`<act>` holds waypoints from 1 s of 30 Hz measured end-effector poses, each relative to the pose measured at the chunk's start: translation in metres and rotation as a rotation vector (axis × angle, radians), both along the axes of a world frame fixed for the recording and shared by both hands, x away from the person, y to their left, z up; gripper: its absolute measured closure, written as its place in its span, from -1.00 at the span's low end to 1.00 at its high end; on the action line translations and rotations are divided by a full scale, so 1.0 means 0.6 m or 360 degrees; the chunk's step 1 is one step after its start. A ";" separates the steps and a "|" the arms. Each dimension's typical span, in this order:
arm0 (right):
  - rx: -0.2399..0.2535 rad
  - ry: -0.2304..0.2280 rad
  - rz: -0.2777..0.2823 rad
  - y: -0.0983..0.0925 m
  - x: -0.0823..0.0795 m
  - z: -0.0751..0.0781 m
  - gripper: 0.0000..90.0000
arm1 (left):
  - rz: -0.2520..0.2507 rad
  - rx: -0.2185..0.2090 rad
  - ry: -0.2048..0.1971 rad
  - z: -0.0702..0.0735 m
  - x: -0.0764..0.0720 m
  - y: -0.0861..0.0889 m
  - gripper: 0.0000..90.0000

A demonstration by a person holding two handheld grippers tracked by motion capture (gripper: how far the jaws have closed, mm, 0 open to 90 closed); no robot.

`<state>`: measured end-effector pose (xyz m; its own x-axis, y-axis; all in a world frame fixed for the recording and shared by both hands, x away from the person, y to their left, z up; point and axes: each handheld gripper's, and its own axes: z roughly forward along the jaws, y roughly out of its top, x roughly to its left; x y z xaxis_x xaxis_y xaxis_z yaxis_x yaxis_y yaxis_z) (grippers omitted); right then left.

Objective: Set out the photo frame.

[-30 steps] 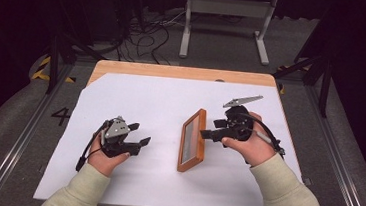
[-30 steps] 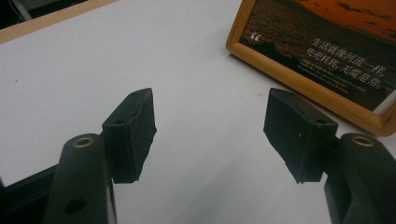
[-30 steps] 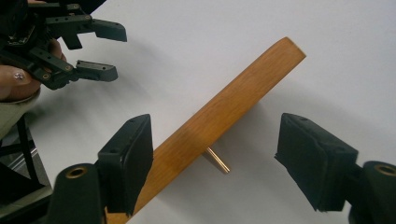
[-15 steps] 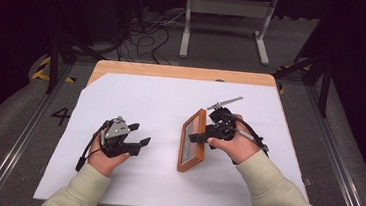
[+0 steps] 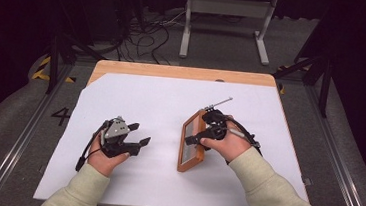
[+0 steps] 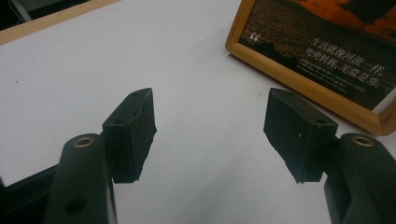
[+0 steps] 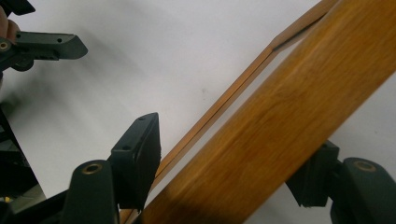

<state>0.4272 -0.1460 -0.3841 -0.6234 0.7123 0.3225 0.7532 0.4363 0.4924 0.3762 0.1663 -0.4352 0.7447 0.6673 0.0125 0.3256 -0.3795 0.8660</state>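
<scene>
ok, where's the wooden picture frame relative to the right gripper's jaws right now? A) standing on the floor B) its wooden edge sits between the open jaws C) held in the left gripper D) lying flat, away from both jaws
B: in the right gripper view the wooden picture frame runs between the right gripper's spread jaws, not yet clamped.

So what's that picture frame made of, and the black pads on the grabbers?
The picture frame looks like wood with a smooth orange-brown finish: grain streaks show along its edge. The left gripper pads look like matte black rubber or foam, slightly rough-edged; which one is unclear.
</scene>
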 end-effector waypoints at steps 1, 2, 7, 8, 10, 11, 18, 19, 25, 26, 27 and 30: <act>0.0013 0.0026 -0.0015 0.001 0.001 -0.002 -0.21 | -0.0001 0.0000 -0.0001 0.000 0.000 0.000 -0.24; 0.0023 0.0040 -0.0023 0.000 0.002 -0.003 -0.20 | 0.0000 0.0000 -0.0007 0.000 0.000 0.000 -0.24; 0.0032 0.0054 -0.0049 -0.001 0.002 -0.003 -0.16 | -0.0007 0.0001 -0.0004 0.000 0.000 0.000 -0.24; 0.0032 0.0053 -0.0050 -0.001 0.001 -0.003 -0.16 | -0.0006 -0.0003 -0.0006 0.001 0.000 0.000 -0.24; 0.0033 0.0064 -0.0064 -0.002 0.001 -0.003 -0.14 | -0.0004 -0.0004 -0.0004 0.001 0.000 0.000 -0.24; 0.0032 0.0072 -0.0073 -0.001 0.001 -0.003 -0.12 | -0.0005 -0.0002 -0.0007 0.001 0.000 0.000 -0.24; -0.0010 0.0127 -0.0114 0.002 -0.001 0.000 0.06 | -0.0004 -0.0001 -0.0011 0.001 0.000 0.001 -0.24; -0.0017 0.0138 -0.0112 0.002 -0.001 0.001 0.12 | 0.0001 -0.0005 -0.0010 0.001 0.000 0.001 -0.24; -0.0076 0.0150 -0.0053 -0.007 0.002 0.012 0.47 | 0.0001 -0.0005 -0.0017 0.002 0.000 0.001 -0.24; -0.0069 0.0160 -0.0055 -0.008 0.003 0.012 0.48 | 0.0002 -0.0005 -0.0018 0.002 0.000 0.002 -0.24; -0.0073 0.0165 -0.0056 -0.010 0.004 0.012 0.50 | 0.0002 -0.0004 -0.0019 0.002 0.000 0.002 -0.24; -0.0053 0.0194 -0.0062 -0.014 0.005 0.013 0.54 | 0.0005 -0.0008 -0.0021 0.002 0.000 0.002 -0.24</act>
